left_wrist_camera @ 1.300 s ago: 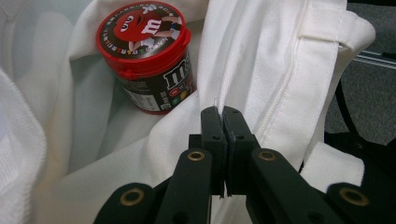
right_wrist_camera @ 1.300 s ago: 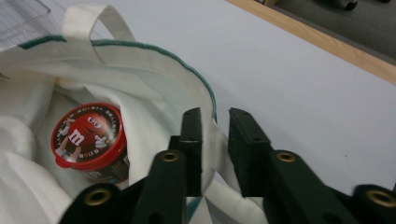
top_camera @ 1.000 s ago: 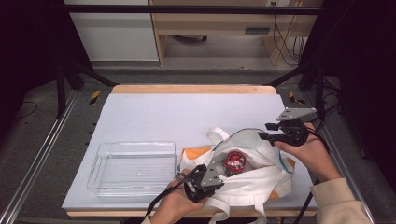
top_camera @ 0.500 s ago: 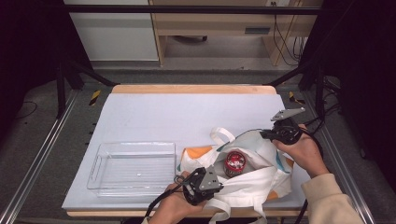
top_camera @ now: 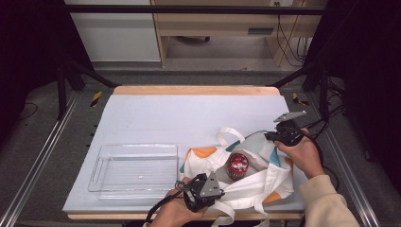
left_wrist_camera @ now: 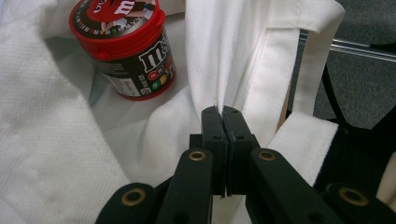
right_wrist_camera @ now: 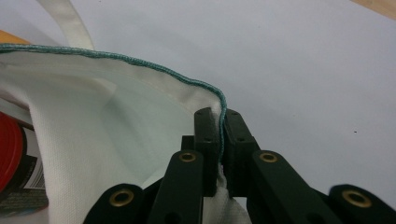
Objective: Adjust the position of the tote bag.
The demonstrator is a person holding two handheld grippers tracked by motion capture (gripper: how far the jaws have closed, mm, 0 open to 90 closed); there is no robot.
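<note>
Evidently both grippers pinch the tote bag (top_camera: 255,182): left gripper (left_wrist_camera: 223,122) clamps the six-o'clock rim, right gripper (right_wrist_camera: 219,122), just closed, the two-o'clock rim, spreading the mouth around the candy jar (top_camera: 238,165).

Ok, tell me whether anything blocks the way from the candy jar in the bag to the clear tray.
The candy jar sits inside the tote bag, so the bag's near-left wall lies between it and the clear tray. Both tongs, left and right, are shut on the bag's rim, holding its mouth open. The table between looks bare.
</note>
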